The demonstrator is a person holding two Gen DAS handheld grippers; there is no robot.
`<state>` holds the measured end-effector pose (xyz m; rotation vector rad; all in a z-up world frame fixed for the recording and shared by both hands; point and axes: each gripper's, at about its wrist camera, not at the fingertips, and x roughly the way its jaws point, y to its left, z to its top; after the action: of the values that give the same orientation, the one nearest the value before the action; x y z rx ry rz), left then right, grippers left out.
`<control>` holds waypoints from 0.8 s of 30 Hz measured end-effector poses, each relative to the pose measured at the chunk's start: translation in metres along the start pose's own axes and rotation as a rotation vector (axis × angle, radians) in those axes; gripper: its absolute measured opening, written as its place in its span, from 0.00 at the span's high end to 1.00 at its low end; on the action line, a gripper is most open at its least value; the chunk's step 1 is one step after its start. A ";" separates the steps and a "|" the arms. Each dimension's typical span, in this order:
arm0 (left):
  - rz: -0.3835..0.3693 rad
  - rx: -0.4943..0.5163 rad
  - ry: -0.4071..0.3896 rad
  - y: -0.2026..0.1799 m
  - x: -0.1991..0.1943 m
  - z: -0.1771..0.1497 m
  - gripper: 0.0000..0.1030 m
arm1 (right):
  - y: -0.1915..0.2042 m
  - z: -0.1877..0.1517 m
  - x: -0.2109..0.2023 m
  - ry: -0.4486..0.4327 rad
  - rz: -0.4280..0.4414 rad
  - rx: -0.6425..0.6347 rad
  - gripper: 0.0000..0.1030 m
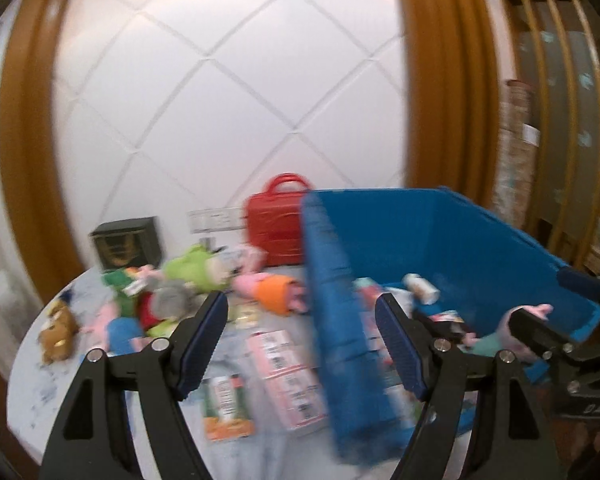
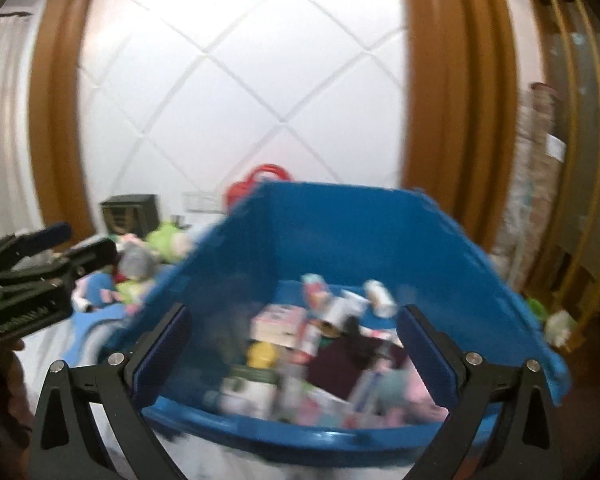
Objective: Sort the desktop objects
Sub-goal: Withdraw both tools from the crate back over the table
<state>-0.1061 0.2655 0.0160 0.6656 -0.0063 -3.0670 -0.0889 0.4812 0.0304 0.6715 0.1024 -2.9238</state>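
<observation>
Both views are blurred by motion, so fine detail is not trusted. A blue bin [image 2: 340,240] is seen at the right of the surface [image 1: 60,360], part-filled with small cans, boxes and a soft toy; which item is which inside cannot be told. The right hand-held gripper [image 2: 296,344] is held over the bin's near rim with jaws spread to their widest and nothing between the pads, so a drop-off is judged done. The left hand-held gripper [image 1: 302,344] is set moderately wide and empty, its right finger in line with the bin's left wall, its left finger over the loose items. Unsorted things lie left of the bin: a heap of plush toys [image 1: 172,292], a pink-and-orange plush [image 1: 272,292] just beside the bin wall, pink cartons [image 1: 288,376] and an orange-green packet [image 1: 228,408] nearest the camera. A red case [image 1: 276,224] and a dark box [image 1: 126,242] stand at the back near the wall. The step in hand is judged to be the reach for the next item. It is best done with one item singled out, the jaws squared across its narrow side, flat cartons taken by an edge, and the bin wall kept clear of the right finger
</observation>
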 end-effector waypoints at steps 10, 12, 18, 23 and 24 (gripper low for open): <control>0.173 -0.129 0.063 0.188 -0.016 -0.060 0.26 | 0.159 0.006 0.032 0.028 0.183 -0.120 0.00; 0.215 -0.132 0.085 0.234 -0.021 -0.078 0.26 | 0.194 0.001 0.039 0.038 0.210 -0.120 0.00; 0.281 -0.124 0.160 0.346 -0.028 -0.118 0.26 | 0.301 -0.024 0.076 0.154 0.245 -0.135 0.00; 0.291 -0.139 0.237 0.414 -0.017 -0.147 0.26 | 0.357 -0.046 0.099 0.241 0.228 -0.112 0.00; 0.294 -0.142 0.258 0.423 -0.014 -0.152 0.26 | 0.364 -0.050 0.102 0.262 0.219 -0.111 0.00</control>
<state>-0.0295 -0.1584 -0.1146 0.9492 0.1033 -2.6552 -0.1035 0.1142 -0.0721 0.9760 0.2034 -2.5891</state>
